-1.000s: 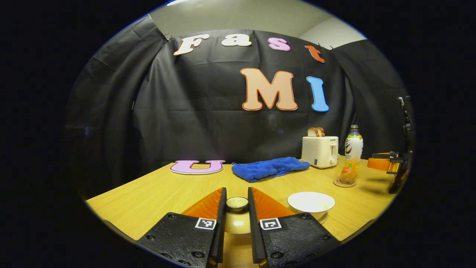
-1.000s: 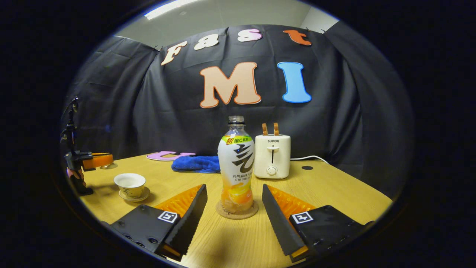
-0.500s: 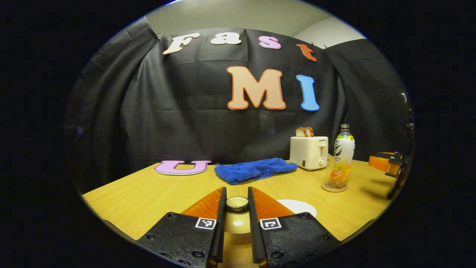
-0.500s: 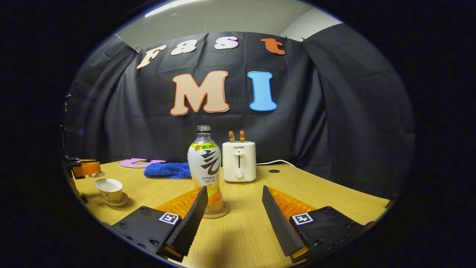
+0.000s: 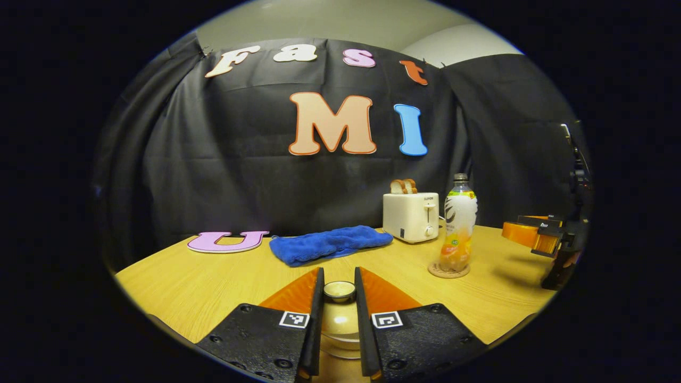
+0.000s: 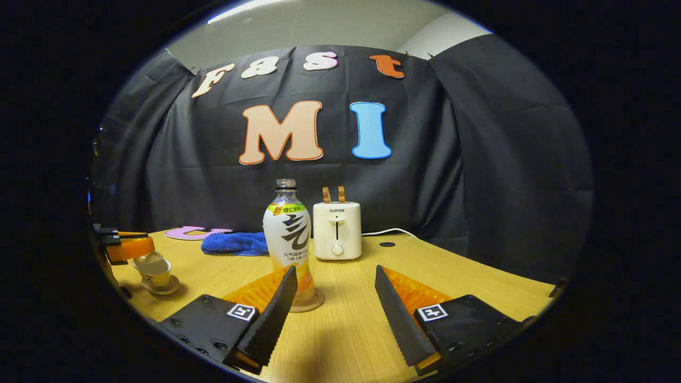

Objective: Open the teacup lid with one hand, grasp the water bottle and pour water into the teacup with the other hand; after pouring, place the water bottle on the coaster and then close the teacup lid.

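- Lid (image 5: 339, 290): pinched by its knob in left gripper (image 5: 338, 298), both fingers pressed on it. Over last sec it has swung across to sit right over teacup (image 6: 154, 272), far left in right gripper view; whether seated, can't tell.
- Water bottle (image 6: 289, 242): upright on coaster (image 6: 307, 304), centre of table (image 6: 351, 340).
- Right gripper (image 6: 334, 298): wide open, holding nothing, has pulled back right of bottle.
- Status: pouring looks done; lid-closing underway, release left.

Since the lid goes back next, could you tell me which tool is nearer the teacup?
Left. The left tool sits right above the teacup, holding the lid; the right tool is across the table by the bottle.
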Tool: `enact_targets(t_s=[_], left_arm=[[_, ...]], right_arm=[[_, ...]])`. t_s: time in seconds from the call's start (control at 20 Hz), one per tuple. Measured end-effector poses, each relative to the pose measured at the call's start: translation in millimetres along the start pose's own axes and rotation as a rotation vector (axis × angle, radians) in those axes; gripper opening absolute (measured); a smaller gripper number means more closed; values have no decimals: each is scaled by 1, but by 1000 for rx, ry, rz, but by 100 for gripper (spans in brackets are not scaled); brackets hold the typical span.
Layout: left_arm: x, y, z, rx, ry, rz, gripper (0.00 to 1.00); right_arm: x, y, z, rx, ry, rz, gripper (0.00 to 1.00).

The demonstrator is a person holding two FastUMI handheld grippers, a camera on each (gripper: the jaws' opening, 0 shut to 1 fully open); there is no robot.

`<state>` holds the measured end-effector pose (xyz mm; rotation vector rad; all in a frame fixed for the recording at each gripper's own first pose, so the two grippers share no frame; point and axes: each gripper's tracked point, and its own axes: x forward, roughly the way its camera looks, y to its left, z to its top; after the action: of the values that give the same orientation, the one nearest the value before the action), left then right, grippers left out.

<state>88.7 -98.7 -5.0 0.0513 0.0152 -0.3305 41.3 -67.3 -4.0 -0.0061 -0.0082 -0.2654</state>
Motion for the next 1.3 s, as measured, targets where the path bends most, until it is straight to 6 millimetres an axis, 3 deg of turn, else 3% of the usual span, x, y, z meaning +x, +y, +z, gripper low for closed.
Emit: enact_targets(t_s=[0.1,0.6,0.75,0.85,1.05,1.1,1.3], left_arm=[[0,0,1,1,4,-5,28],[1,-10,-18,41,125,-42,28],[-1,-10,-17,42,127,-46,33],[-2,-8,-15,36,115,-39,47],[-5,-4,-8,18,70,-25,95],[-6,-3,-7,12,58,-21,100],[-15,4,3,-17,-8,6,97]], right_arm=[[0,0,0,0,0,0,89],[1,0,-1,0,1,6,94],[1,0,0,1,1,6,94],[1,0,0,1,1,6,94],[1,0,-1,0,1,7,94],[1,0,0,0,1,7,94],[2,0,-1,0,1,7,94]])
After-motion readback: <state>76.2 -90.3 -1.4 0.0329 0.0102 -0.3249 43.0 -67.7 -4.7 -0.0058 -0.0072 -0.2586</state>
